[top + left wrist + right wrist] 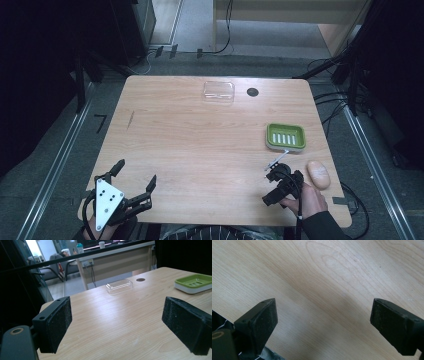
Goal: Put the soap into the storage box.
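Holding your right hand-held gripper (276,186) wide open and empty over the counter (200,145), you've the soap bar (318,174) just beside it, green soap dish (285,136) beyond. Left hand-held gripper (135,177) also gapes empty.

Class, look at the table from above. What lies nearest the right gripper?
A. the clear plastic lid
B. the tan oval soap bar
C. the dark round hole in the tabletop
B: the soap bar lies just beside the right gripper; lid and hole sit at the far edge.
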`<action>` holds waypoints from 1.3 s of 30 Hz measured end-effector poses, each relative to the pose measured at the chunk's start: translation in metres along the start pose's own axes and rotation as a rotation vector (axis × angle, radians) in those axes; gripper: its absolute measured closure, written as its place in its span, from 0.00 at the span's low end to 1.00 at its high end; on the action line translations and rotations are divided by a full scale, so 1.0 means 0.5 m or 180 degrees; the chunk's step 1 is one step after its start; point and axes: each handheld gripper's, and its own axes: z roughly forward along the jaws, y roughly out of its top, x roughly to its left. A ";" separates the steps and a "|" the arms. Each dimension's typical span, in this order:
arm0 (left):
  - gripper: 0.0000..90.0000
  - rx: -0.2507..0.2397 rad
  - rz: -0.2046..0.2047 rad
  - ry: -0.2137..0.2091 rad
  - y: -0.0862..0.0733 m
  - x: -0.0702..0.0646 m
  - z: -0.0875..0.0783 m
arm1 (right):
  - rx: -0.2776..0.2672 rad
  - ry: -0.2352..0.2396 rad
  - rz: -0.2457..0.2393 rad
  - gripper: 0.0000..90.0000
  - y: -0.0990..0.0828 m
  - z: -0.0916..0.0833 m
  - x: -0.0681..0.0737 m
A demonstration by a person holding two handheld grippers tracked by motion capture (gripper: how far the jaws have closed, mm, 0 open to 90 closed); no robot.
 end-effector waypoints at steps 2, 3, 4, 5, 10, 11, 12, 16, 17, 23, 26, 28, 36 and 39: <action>0.11 0.0006 0.0000 0.0006 0.000 0.001 -0.001 | -0.0002 0.0003 0.0019 0.09 -0.001 -0.001 -0.002; 0.11 0.0001 -0.0004 0.0010 -0.001 0.002 -0.003 | 0.0000 -0.0007 0.0011 0.09 -0.001 -0.002 -0.003; 0.11 -0.0008 -0.0023 0.0017 -0.001 0.002 -0.003 | 0.0000 -0.0015 0.0021 0.09 -0.001 -0.004 -0.003; 0.11 -0.0008 -0.0030 0.0025 -0.001 0.002 -0.003 | -0.0009 -0.0021 0.0023 0.09 -0.001 -0.005 -0.003; 0.11 0.0005 0.0016 0.0000 0.000 0.001 -0.004 | -0.0049 -0.0048 0.0032 0.09 -0.005 -0.014 -0.008; 0.11 -0.0019 -0.0013 0.0011 -0.001 0.002 -0.004 | -0.0070 -0.0055 0.0028 0.09 -0.006 -0.016 -0.010; 0.11 -0.0018 -0.0023 0.0022 -0.001 0.002 -0.004 | -0.0079 -0.0063 0.0059 0.09 -0.007 -0.018 -0.012; 0.11 -0.0002 0.0010 0.0006 -0.001 0.001 -0.004 | -0.0109 -0.0065 0.0095 0.08 -0.013 -0.025 -0.023; 0.11 0.0001 0.0008 0.0012 -0.001 0.002 -0.004 | -0.0104 -0.0064 0.0123 0.08 -0.014 -0.027 -0.025; 0.11 -0.0010 -0.0011 0.0023 -0.002 0.002 -0.005 | -0.0153 -0.0086 0.0199 0.08 -0.023 -0.036 -0.040; 0.11 -0.0007 -0.0013 0.0027 -0.001 0.002 -0.006 | -0.0169 -0.0095 0.0209 0.08 -0.028 -0.039 -0.047; 0.11 -0.0007 -0.0012 0.0029 -0.001 0.001 -0.005 | -0.0194 -0.0117 0.0220 0.08 -0.032 -0.041 -0.053; 0.11 0.0010 -0.0011 0.0017 -0.001 0.001 -0.005 | -0.0260 -0.0154 0.0334 0.08 -0.042 -0.054 -0.079; 0.11 0.0008 -0.0050 0.0043 -0.001 0.003 -0.005 | -0.0295 -0.0158 0.0351 0.08 -0.042 -0.056 -0.088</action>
